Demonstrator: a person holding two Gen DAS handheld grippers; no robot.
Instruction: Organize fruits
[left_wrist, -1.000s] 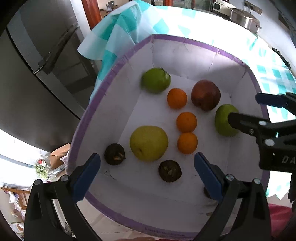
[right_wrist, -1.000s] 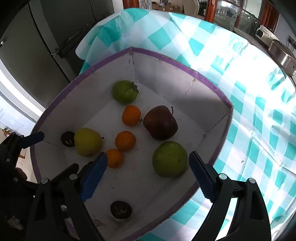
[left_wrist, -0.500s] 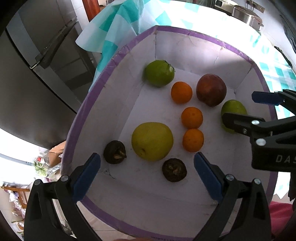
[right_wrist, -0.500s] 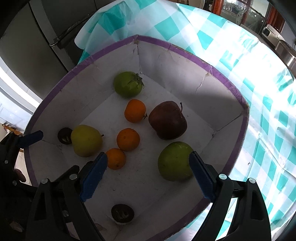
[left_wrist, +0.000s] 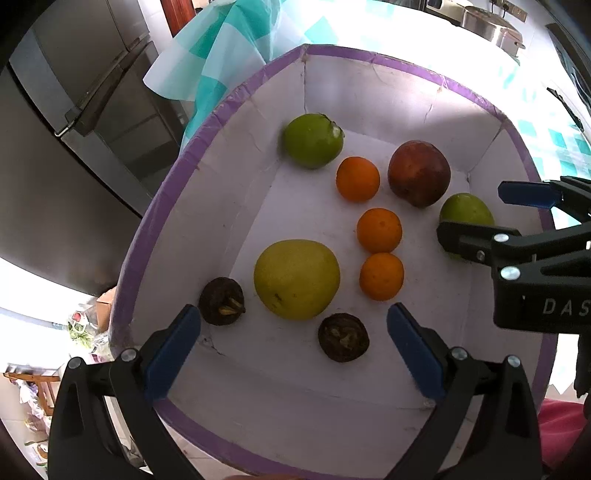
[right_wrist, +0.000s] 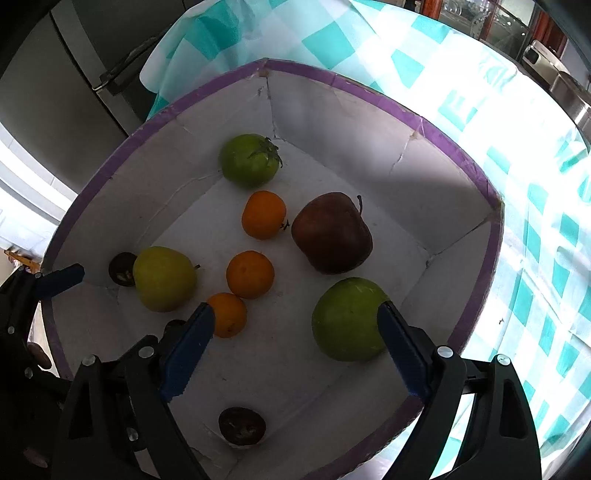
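A white box with a purple rim (left_wrist: 155, 206) (right_wrist: 491, 258) holds the fruit. Inside lie a yellow-green apple (left_wrist: 296, 278) (right_wrist: 164, 278), three oranges (left_wrist: 381, 276) (right_wrist: 250, 274), a dark red apple (left_wrist: 419, 172) (right_wrist: 331, 232), a green tomato (left_wrist: 313, 140) (right_wrist: 249, 159), a green apple (left_wrist: 466, 210) (right_wrist: 349, 319) and dark brown fruits (left_wrist: 343, 337) (right_wrist: 242, 425). My left gripper (left_wrist: 293, 319) hovers open over the near end, above the yellow-green apple and a brown fruit. My right gripper (right_wrist: 295, 317) hangs open, its right pad beside the green apple.
The box sits on a teal-and-white checked tablecloth (right_wrist: 443, 74) near the table's edge. A steel refrigerator (left_wrist: 74, 147) stands to the left beyond the edge. Metal pots (left_wrist: 487, 22) stand at the far end of the table.
Both grippers have come lower and closer over the box, so the fruit looks larger. The right gripper has closed in on the green apple. No fruit has moved.
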